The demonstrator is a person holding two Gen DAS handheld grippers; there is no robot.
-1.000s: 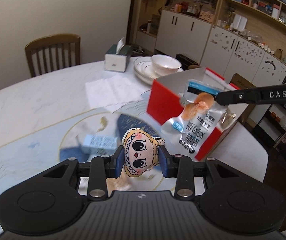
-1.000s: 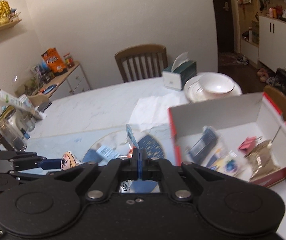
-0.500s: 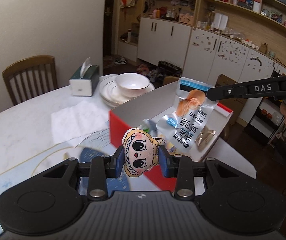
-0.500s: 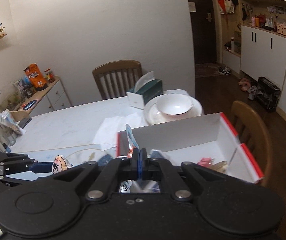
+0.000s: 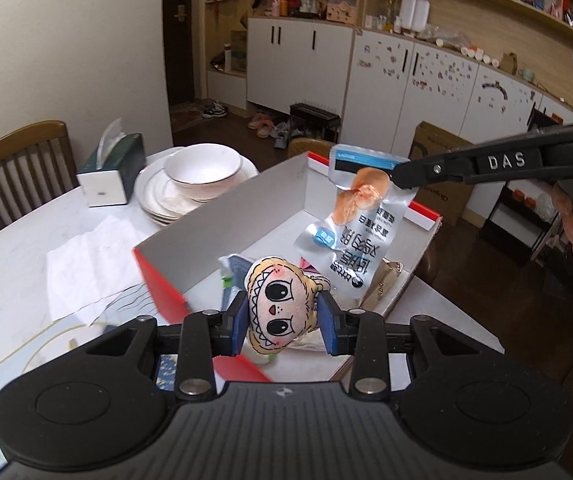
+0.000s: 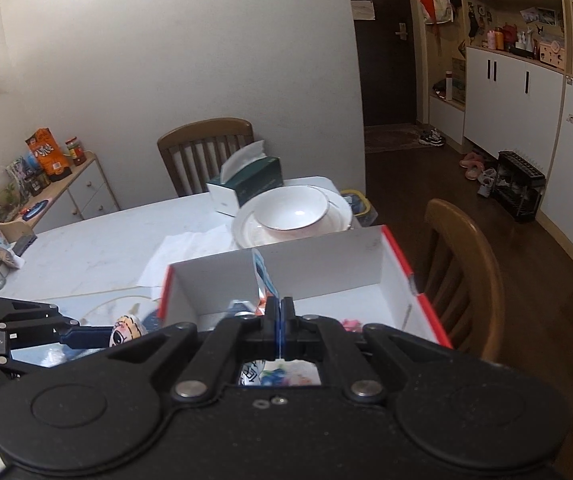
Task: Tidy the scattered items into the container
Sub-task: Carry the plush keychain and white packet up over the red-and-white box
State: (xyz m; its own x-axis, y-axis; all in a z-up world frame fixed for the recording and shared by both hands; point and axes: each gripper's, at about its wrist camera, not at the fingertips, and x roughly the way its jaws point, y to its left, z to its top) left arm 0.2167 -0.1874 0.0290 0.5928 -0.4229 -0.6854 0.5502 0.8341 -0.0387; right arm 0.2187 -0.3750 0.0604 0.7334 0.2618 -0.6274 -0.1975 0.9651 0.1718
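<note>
1. Holding a cartoon-face plush toy (image 5: pixel 280 307) pinched between its blue pads, the left gripper (image 5: pixel 282 322) carries it over the near edge of the red-and-white box (image 5: pixel 222 224)
2. Right gripper (image 6: pixel 281 312) is clamped tight on the top edge of a silver snack pouch (image 5: pixel 356 232), so it dangles free above the box interior
3. Both items look positioned for release into the box, beside items already inside

Both cams ride on the handheld grippers, tilted down over the table. Left wrist view looks across the red-and-white cardboard box (image 5: pixel 222 232) toward the cabinets; right wrist view faces the wall. Both catch the white bowl (image 6: pixel 292 210).
</note>
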